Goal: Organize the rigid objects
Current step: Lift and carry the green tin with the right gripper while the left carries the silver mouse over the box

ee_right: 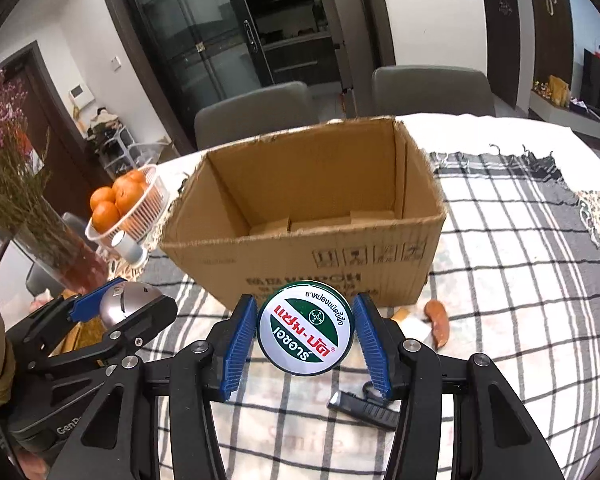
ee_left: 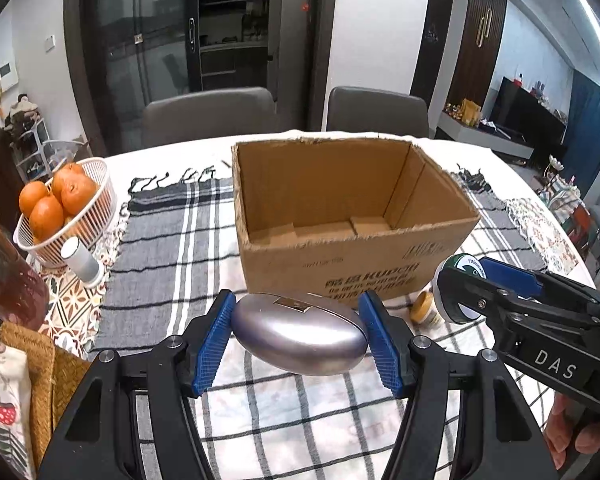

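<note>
My left gripper (ee_left: 298, 326) is shut on a silver oval metal case (ee_left: 300, 334), held above the checked cloth just in front of the open cardboard box (ee_left: 356, 268). My right gripper (ee_right: 305, 330) is shut on a round green-and-white tin (ee_right: 305, 328) with red lettering, also held off the table before the box (ee_right: 300, 264). The box interior looks empty. In the left wrist view the right gripper (ee_left: 460, 296) and its tin (ee_left: 466, 268) sit at the right. In the right wrist view the left gripper (ee_right: 112, 304) and silver case (ee_right: 126, 304) sit at the left.
A white basket of oranges (ee_left: 96, 208) and a small white cylinder (ee_left: 82, 260) stand left of the box. A glass vase (ee_right: 60, 252) of dried flowers stands further left. A small yellow-lidded jar (ee_left: 424, 306), a brown curved object (ee_right: 438, 322) and a black tool (ee_right: 364, 408) lie on the cloth. Two chairs stand behind.
</note>
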A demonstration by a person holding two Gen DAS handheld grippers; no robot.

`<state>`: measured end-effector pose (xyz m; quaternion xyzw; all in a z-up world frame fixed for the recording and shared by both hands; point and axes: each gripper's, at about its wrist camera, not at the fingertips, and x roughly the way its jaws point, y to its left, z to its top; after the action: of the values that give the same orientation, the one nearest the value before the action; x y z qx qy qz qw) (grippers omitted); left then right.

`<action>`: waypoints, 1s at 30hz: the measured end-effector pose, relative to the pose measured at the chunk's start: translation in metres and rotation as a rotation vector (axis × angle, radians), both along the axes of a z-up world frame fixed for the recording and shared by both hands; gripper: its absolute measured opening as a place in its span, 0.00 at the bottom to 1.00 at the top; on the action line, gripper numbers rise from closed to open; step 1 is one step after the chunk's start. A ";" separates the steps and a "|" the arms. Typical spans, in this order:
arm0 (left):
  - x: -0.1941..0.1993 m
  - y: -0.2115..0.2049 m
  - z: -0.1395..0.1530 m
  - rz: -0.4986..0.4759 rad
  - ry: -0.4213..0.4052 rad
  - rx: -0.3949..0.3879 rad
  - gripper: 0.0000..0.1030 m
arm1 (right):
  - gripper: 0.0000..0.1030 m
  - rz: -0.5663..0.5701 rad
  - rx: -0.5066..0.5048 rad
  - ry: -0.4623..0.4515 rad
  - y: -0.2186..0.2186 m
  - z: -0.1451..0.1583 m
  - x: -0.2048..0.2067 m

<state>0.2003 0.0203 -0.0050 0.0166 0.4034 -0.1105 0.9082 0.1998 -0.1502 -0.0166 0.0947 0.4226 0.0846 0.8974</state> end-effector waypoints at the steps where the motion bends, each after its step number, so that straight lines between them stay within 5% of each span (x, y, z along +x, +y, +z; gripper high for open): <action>1: 0.000 -0.001 0.002 -0.001 -0.006 -0.001 0.61 | 0.50 -0.003 0.001 -0.006 0.001 0.002 0.000; 30: 0.042 -0.025 0.047 -0.037 -0.065 0.003 0.61 | 0.50 -0.033 0.006 -0.109 -0.021 0.048 0.037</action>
<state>0.2421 -0.0044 0.0420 0.0291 0.3733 -0.1261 0.9186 0.2367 -0.1708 0.0312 0.0996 0.3710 0.0763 0.9201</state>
